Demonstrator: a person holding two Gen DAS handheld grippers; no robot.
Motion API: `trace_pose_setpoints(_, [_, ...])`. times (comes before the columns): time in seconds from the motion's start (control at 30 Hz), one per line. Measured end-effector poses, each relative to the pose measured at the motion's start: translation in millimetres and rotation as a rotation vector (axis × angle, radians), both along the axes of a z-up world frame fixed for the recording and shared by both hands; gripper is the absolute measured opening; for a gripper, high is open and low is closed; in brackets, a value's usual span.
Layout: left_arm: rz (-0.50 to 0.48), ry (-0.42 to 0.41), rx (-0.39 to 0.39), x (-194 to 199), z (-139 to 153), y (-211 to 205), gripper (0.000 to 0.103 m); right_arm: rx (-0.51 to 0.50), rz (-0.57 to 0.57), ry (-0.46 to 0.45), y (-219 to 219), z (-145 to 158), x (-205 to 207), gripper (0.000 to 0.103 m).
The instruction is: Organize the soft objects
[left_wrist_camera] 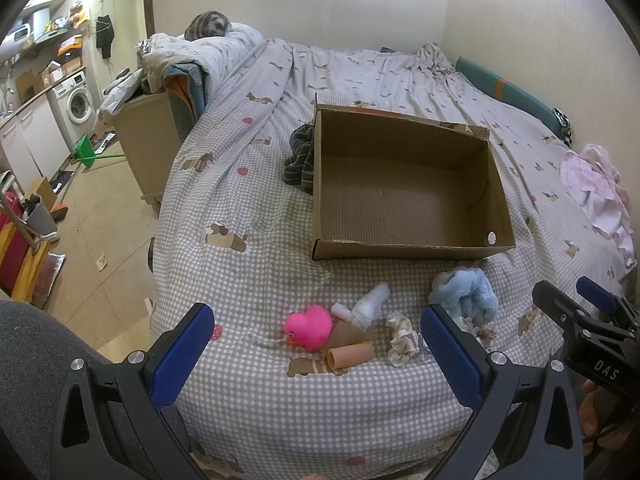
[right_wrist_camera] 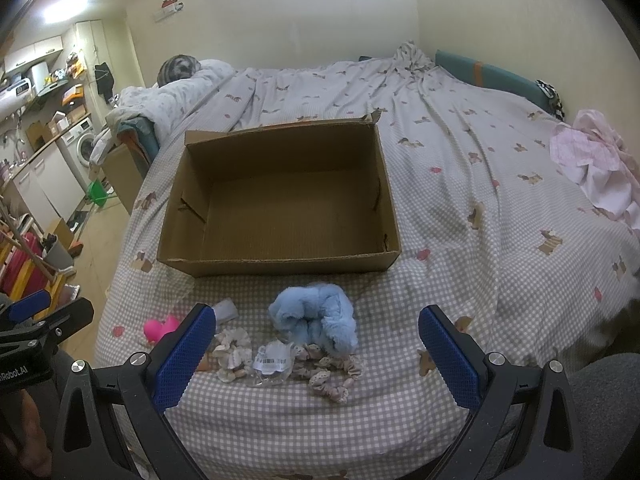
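Nothing sorted yet: cardboard box [right_wrist_camera: 280,196] on the bed [right_wrist_camera: 460,184] has nothing in it. Blue plush [right_wrist_camera: 316,318], scrunchies [right_wrist_camera: 332,374] and pink duck [left_wrist_camera: 308,326] all lie in front of it. Left gripper [left_wrist_camera: 316,360] and right gripper [right_wrist_camera: 316,360] both spread wide, holding nothing.

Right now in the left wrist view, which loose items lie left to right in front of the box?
Pink duck → white sock → cream scrunchie → blue plush.
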State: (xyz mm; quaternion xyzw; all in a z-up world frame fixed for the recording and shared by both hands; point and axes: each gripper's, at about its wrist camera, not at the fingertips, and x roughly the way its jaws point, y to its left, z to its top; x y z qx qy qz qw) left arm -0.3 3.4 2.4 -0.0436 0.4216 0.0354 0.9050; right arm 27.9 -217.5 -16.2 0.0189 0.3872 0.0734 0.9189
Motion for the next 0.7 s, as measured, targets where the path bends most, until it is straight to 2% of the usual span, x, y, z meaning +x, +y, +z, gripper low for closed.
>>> trace_pose_setpoints(0.7, [0.005, 0.000, 0.001, -0.4, -3.2, -0.4, 0.103, 0.007, 0.000, 0.012, -1.2, -3.6, 1.8, 0.103])
